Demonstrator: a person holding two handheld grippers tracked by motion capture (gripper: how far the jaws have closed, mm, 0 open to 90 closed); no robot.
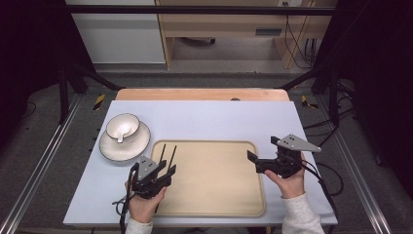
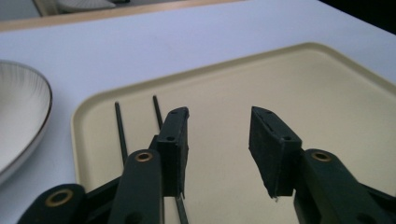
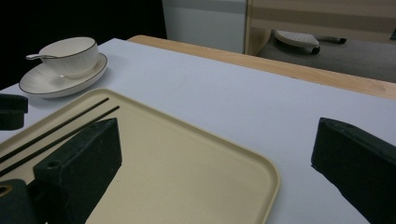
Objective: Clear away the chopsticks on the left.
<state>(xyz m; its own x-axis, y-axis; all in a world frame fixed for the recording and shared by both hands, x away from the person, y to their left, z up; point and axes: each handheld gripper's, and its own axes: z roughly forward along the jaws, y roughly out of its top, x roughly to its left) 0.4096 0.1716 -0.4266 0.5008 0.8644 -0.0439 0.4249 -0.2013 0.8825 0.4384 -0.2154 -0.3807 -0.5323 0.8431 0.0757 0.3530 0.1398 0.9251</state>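
Note:
Two thin black chopsticks (image 1: 168, 152) lie side by side on the left part of a beige tray (image 1: 214, 195). My left gripper (image 1: 163, 171) hovers over the tray's left edge, just above the near ends of the chopsticks (image 2: 120, 128). Its jaws stand open with nothing between them (image 2: 219, 126). My right gripper (image 1: 263, 148) sits at the tray's right edge, pointing left across the tray (image 3: 187, 172). Its jaws (image 3: 217, 135) are wide open and empty.
A white bowl (image 1: 122, 127) with a spoon (image 1: 122, 134) in it stands on a white plate (image 1: 124, 146) at the left, beyond the tray's far left corner. The pale table top (image 1: 219, 117) runs back to a wooden strip. Cables trail from both grippers.

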